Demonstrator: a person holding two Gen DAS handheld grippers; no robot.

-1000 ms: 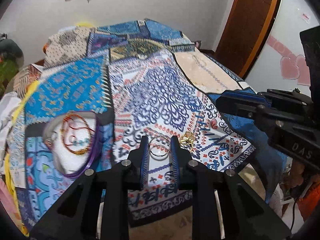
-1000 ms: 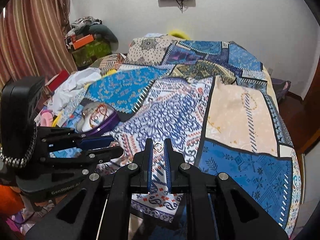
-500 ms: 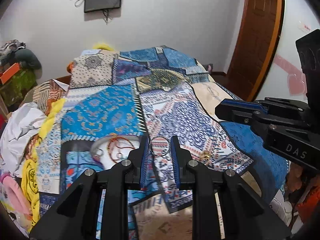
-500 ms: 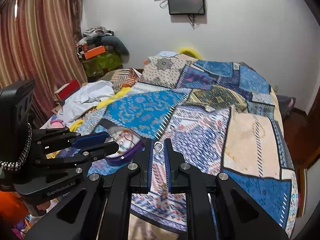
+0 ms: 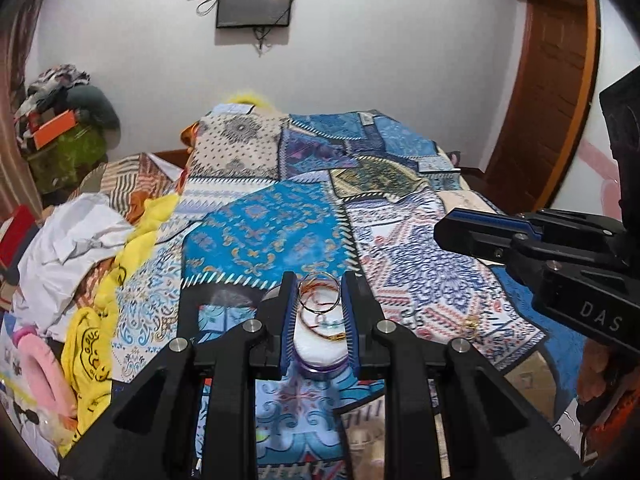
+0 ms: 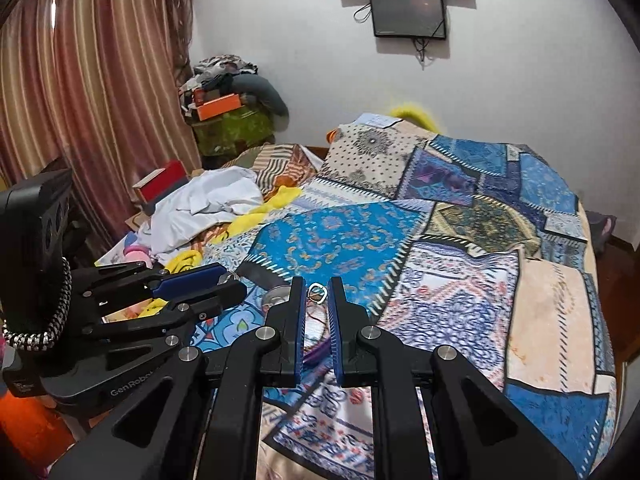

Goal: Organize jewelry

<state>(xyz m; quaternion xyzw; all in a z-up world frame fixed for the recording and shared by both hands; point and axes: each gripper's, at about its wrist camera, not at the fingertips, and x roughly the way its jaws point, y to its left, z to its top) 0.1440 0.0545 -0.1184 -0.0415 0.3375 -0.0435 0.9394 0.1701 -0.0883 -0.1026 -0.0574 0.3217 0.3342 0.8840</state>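
Note:
My left gripper (image 5: 319, 286) is shut on a thin silver bangle (image 5: 320, 298) and holds it just above a round purple-rimmed jewelry box (image 5: 320, 354) with a white lining and orange bangles (image 5: 322, 322) inside. My right gripper (image 6: 317, 290) is shut on a small silver ring (image 6: 317, 293), held above the bed near the same box (image 6: 316, 350). The left gripper shows at the left of the right wrist view (image 6: 224, 288). A small gold piece (image 5: 470, 323) lies on the patterned cloth to the right of the box.
A patchwork blue bedspread (image 5: 280, 232) covers the bed. White and yellow clothes (image 5: 80, 248) pile up at its left side. A wooden door (image 5: 548, 100) stands at the right, and a curtain (image 6: 80, 120) hangs at the left.
Both grippers have lifted and swung left with their pieces. The left gripper with the bangle went from over the cloth to above the jewelry box. The views tilted up toward the wall.

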